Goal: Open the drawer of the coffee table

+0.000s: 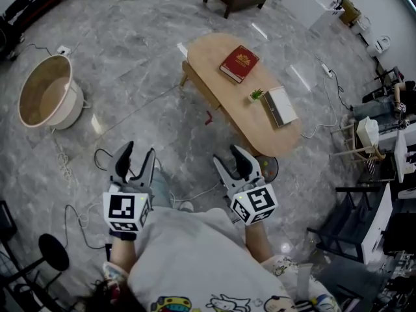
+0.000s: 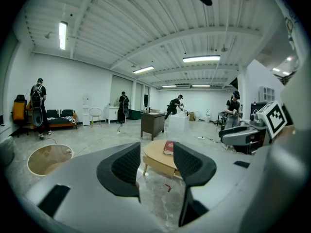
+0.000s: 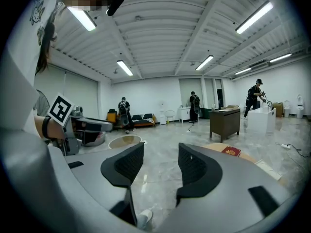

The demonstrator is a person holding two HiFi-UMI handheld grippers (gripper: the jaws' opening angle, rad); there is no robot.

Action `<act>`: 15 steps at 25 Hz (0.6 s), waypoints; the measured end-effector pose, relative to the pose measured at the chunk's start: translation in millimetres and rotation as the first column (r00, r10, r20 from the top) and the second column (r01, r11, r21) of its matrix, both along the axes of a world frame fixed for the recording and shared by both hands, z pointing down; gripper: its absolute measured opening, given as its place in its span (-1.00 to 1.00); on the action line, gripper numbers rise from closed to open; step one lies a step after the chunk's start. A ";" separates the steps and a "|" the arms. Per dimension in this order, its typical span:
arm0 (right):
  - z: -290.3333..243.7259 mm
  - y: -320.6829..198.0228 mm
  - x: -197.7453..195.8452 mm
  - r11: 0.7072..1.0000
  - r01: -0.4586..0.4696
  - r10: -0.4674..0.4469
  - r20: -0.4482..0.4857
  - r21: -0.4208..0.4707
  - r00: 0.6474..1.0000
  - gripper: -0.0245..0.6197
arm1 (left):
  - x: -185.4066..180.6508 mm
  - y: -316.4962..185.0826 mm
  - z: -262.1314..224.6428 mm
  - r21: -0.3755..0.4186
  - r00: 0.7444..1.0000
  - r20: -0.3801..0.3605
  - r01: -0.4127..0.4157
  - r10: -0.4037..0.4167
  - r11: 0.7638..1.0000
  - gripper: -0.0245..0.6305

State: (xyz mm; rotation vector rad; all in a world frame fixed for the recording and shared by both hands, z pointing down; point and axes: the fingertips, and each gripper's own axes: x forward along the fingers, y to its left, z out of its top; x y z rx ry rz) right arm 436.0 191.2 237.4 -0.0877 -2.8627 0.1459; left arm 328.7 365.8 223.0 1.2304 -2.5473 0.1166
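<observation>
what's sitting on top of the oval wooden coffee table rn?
On the oval light-wood coffee table: a red hardcover book, a small green potted plant and a flat white box-like item. From above, the tabletop covers whatever is beneath it.

1. The oval pale wooden coffee table [image 1: 211,77] had a smooth, matt top.
2. The grey marbled stone floor [image 1: 130,38] was polished and glossy.
3. The red hardcover book [image 1: 239,64] looked faintly shiny.
4. The left gripper [image 2: 156,154] had a matt grey plastic shell and finely textured black pads [image 2: 127,166].
</observation>
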 end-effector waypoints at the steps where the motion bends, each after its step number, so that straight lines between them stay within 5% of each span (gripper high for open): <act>1: 1.3 -0.8 -15.7 1.000 -0.001 0.001 -0.005 0.002 1.000 -0.33 | -16.6 -0.8 -0.5 0.002 1.000 -0.003 -0.002 0.002 1.000 -0.35; 15: -2.7 -3.8 -193.2 0.999 -0.044 0.045 -0.026 0.017 0.999 -0.28 | -207.3 -4.1 0.6 -0.008 0.999 -0.022 -0.049 0.049 0.999 -0.28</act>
